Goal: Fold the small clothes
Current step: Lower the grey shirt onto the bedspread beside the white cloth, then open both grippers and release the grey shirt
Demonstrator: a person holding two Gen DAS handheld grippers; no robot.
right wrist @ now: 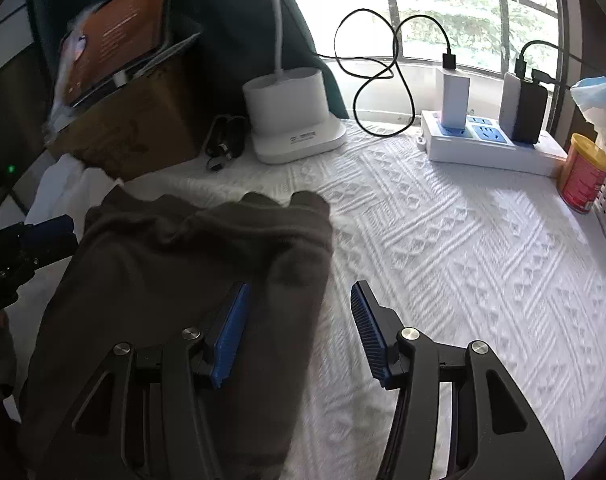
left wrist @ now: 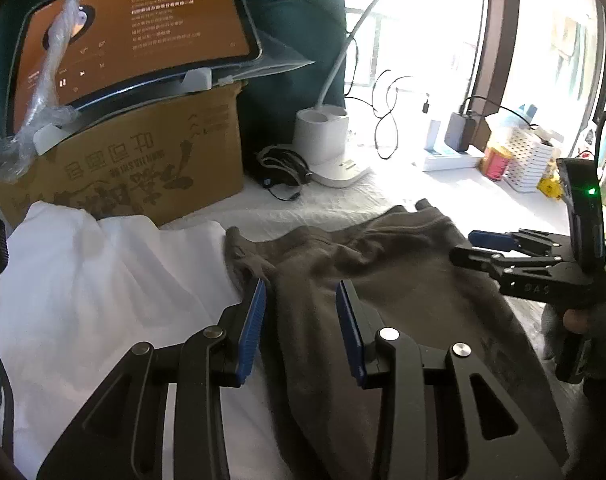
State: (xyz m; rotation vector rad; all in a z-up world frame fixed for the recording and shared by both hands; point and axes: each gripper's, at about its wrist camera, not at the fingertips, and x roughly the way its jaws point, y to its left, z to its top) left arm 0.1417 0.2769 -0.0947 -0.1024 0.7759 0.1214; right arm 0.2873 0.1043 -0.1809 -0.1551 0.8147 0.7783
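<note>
While both tools hung over the brown garment (left wrist: 383,280), neither gripped it — the left tool (left wrist: 301,320) stood part open, pads clear of cloth; the right tool (right wrist: 299,328) stood wider, straddling the garment's right edge. The garment lay folded lengthwise on the desk's white textured cover (right wrist: 463,260), beside a white cloth (left wrist: 103,280). Judgement: pinch both near corners squarely, then carry them forward together, keeping the edges aligned.

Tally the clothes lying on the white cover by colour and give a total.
Brown: 1, the brown garment
White: 1, the white garment beside it
Total: 2
</note>
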